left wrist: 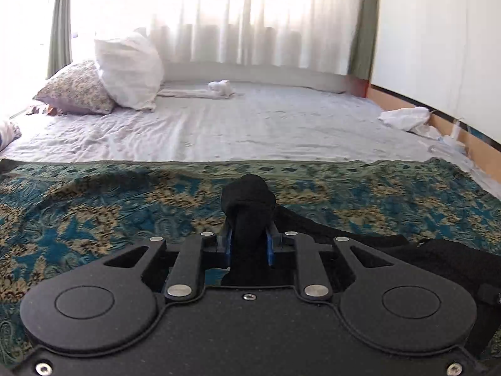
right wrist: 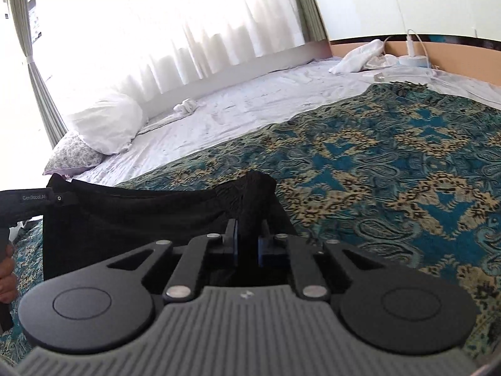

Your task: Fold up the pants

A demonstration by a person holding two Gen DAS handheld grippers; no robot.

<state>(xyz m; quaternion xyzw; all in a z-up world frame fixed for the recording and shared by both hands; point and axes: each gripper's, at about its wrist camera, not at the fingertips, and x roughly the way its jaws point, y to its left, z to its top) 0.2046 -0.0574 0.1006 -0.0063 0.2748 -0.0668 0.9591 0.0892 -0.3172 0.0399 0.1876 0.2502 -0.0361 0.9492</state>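
Observation:
The black pants [right wrist: 131,216] hang stretched between my two grippers above the patterned teal bedspread [right wrist: 391,163]. My left gripper [left wrist: 249,238] is shut on a bunched black corner of the pants [left wrist: 249,200]; more of the cloth trails off to the right [left wrist: 438,260]. My right gripper [right wrist: 247,238] is shut on another bunched corner of the pants. The left gripper's body [right wrist: 31,202] shows at the left edge of the right wrist view, at the far end of the taut top edge. The fingertips of both grippers are hidden by the cloth.
Beyond the teal bedspread [left wrist: 94,206] lies a wrinkled white sheet [left wrist: 250,125]. A white pillow [left wrist: 128,69] and a floral pillow [left wrist: 75,89] stand at the back left. White cloth [left wrist: 407,119] and a charger with cable [right wrist: 413,56] lie by the wooden bed edge at the right.

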